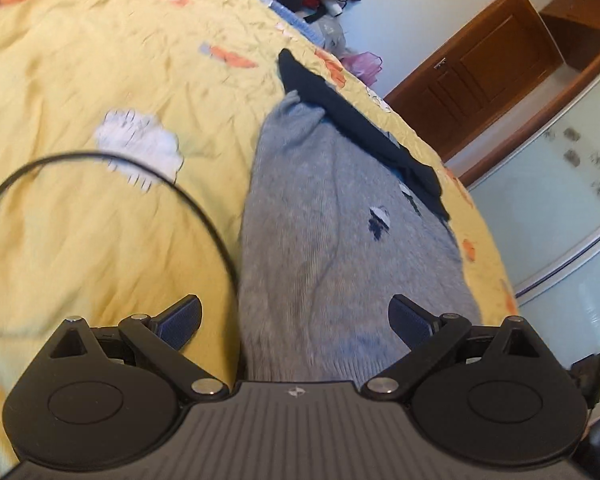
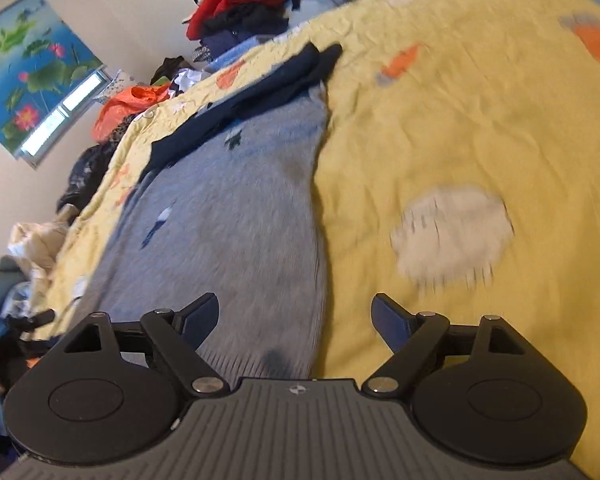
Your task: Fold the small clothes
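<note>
Grey knit sweater on yellow quilt, beneath open jaws.

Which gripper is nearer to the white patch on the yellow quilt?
Hard to call. The left gripper hangs over the grey sweater, with the white patch up to its left. The right gripper straddles the sweater's edge, patch to its right.

1. A bed covered by a wrinkled yellow quilt printed with orange and white shapes carries everything.
2. A grey knit sweater lies flat on it.
3. A dark navy garment lies along the sweater's far edge.
</note>
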### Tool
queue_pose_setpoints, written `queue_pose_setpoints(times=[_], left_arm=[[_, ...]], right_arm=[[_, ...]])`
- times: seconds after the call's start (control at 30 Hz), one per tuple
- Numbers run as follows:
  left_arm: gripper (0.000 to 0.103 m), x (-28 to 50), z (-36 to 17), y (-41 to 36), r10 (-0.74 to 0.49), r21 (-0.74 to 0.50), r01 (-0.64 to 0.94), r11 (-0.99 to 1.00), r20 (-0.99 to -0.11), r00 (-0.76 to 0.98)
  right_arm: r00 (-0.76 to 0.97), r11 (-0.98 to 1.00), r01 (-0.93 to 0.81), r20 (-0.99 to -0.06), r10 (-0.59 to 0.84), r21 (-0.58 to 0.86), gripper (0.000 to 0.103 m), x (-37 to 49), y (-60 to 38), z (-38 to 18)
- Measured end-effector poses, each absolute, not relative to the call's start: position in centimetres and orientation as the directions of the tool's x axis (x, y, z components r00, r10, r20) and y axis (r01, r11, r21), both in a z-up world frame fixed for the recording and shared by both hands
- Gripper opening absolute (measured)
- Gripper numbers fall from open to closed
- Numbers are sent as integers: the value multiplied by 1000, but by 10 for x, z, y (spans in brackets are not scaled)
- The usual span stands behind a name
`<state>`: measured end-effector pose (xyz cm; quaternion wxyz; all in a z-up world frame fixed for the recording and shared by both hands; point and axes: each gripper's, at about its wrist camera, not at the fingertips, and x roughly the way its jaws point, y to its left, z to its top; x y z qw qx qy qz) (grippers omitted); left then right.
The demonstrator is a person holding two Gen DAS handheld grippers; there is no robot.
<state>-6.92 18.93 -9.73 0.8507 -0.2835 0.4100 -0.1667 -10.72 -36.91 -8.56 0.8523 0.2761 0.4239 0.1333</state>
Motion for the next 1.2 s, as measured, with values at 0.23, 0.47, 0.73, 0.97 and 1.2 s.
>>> queue_pose_setpoints(times=[0.23,0.47,0.73,0.97,1.2], left_arm=[[92,-62,-102,185,-539,-619,66,783,-620,570],[57,-57,-98,175,-529,-534,143,833,-694,488],[29,-58,-96,175,-496,-489,151,859,-723,481],[7,-64,-91,172,-483,-458,183,870,-716,504],[7,-63,-71,186,-604,-605,205,769,-585,541]], right_arm=[[527,649,31,-564,636,760,87,-116,-378,-98],[477,521,70,-487,732,851,86,-116,-380,-109],[463,539,76,-508,726,839,75,-109,-376,-110],[447,584,120,-569,691,803,12,-106,-368,-124],[571,442,65,-397,718,894,12,-112,-378,-105]])
